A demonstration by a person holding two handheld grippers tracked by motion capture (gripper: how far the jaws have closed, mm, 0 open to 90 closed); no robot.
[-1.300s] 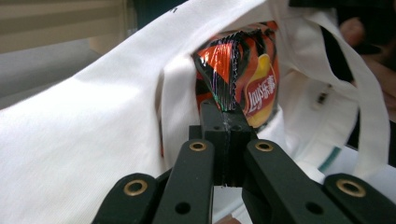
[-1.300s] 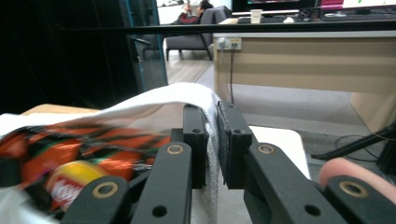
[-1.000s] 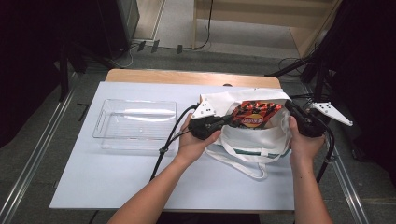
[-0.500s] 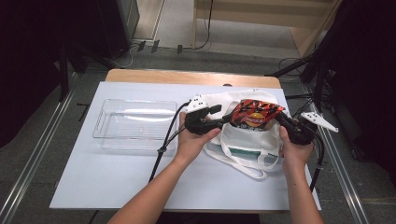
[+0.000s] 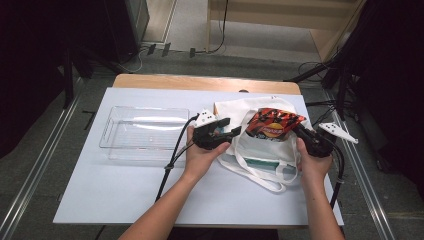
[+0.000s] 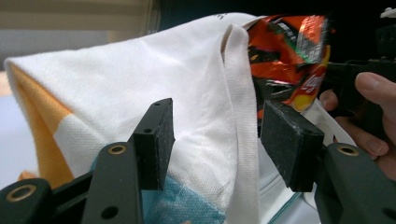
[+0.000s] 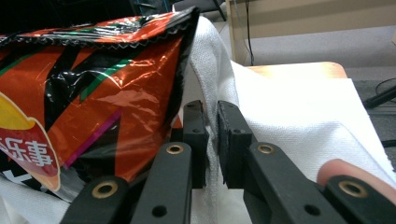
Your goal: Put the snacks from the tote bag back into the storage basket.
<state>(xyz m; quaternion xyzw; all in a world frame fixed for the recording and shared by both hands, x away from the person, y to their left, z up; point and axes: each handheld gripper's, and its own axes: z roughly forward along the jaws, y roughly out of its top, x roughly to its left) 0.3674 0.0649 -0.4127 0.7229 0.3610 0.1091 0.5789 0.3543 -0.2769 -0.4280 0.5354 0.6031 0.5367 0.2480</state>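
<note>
Right gripper (image 5: 300,134) fingers pinch the tote bag (image 5: 260,162) mouth open at centre frame; left gripper (image 5: 231,134) fingers, just opening, straddle its edge without gripping, chip bag (image 5: 272,125) half inside.

Grey floor (image 5: 280,35) with cables; wooden furniture (image 5: 280,10) behind; dark surroundings.

left hand-held gripper (image 5: 231,132) jaws opened off tote bag (image 5: 235,112) edge

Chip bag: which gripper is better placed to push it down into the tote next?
Left. The left gripper has open jaws with nothing pinched and sits beside the chip bag. The right gripper is shut on the edge of the tote bag, holding the mouth open, so it should probably stay.
</note>
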